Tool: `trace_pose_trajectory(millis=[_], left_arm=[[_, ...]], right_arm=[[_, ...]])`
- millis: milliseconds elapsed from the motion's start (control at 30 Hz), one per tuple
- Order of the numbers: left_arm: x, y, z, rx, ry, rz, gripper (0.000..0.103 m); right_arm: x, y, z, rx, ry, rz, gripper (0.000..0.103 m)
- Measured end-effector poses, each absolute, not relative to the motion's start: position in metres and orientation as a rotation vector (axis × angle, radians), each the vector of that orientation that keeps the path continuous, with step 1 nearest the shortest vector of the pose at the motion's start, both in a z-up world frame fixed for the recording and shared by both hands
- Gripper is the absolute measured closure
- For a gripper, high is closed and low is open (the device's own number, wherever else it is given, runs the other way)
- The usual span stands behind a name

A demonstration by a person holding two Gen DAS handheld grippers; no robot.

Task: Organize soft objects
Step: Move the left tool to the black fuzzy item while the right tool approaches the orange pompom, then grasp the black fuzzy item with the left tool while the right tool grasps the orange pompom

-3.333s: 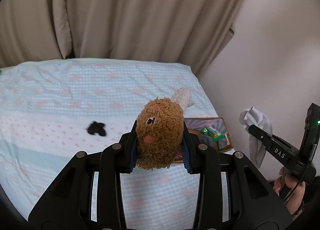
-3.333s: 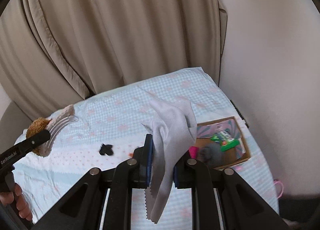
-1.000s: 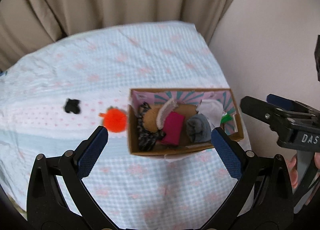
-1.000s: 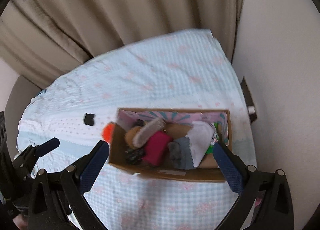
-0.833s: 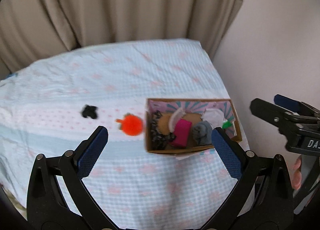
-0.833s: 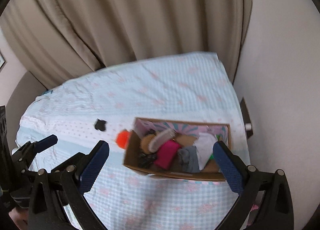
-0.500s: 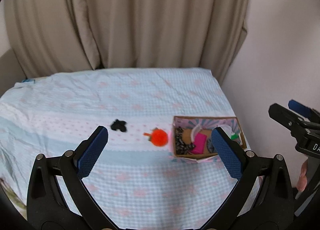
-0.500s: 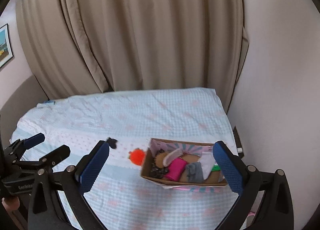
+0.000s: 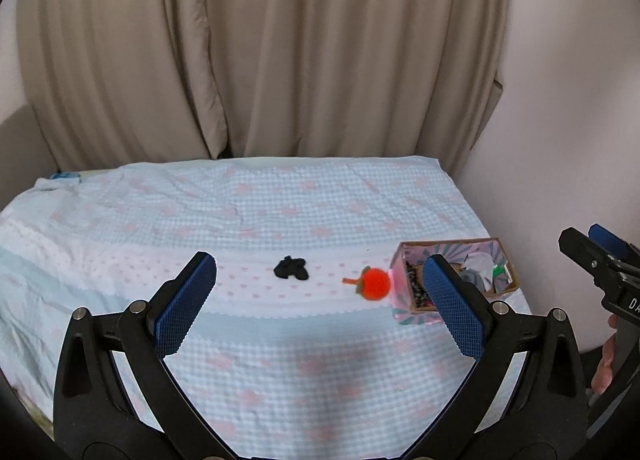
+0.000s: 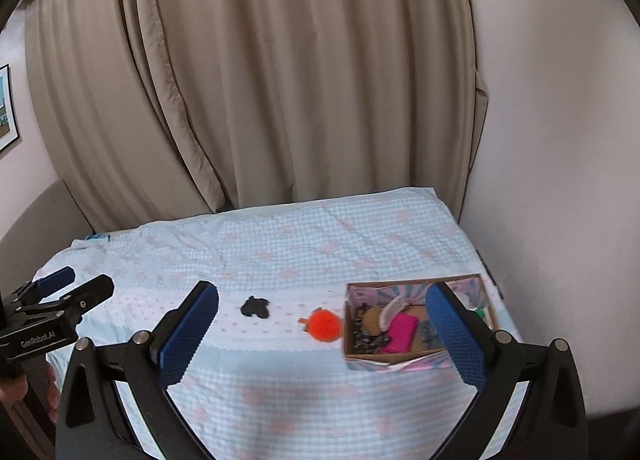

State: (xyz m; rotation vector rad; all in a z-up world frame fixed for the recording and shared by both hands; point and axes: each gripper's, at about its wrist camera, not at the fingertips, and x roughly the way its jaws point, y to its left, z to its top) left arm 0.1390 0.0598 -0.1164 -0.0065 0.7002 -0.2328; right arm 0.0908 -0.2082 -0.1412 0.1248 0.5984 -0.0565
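The orange pom (image 9: pixel 375 283) lies on the bedspread (image 9: pixel 280 360) just beside the box (image 9: pixel 404 318); the black scrap (image 9: pixel 291 268) sits apart to its left. Both my left tongs (image 9: pixel 320 302) and right tongs (image 10: pixel 326 334) are spread wide, holding nothing. I'd drop straight over the pom, straddle its middle, and pinch gently so it doesn't roll.

We see open bedspread (image 9: pixel 304 360) across the lower frame; at centre right, a small black fabric scrap (image 9: pixel 291 268), fuzzy orange ball (image 9: pixel 375 284) and filled cardboard box (image 10: pixel 416 362) stand in the way.
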Motion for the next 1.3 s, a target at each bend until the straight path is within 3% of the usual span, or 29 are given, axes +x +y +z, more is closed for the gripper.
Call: trace_pose_trajectory(millis=[300, 533, 1067, 1300], left_arm=[[0.207, 0.118, -0.174, 0.030, 0.760, -0.344, 0.000], [0.274, 0.135, -0.249, 0.044, 0.804, -0.392, 0.000], [0.388, 0.069, -0.462, 0.092, 0.895, -0.446, 0.004], [0.418, 0.041, -0.525, 0.116, 0.931, -0.415, 0.011]], right_arm=[[0.127, -0.139, -0.189, 0.193, 0.590, -0.151, 0.000], [0.170, -0.106, -0.256, 0.242, 0.628, -0.200, 0.000], [0.275, -0.144, -0.466, 0.461, 0.707, -0.461, 0.000], [0.306, -0.176, -0.523, 0.559, 0.699, -0.552, 0.016]])
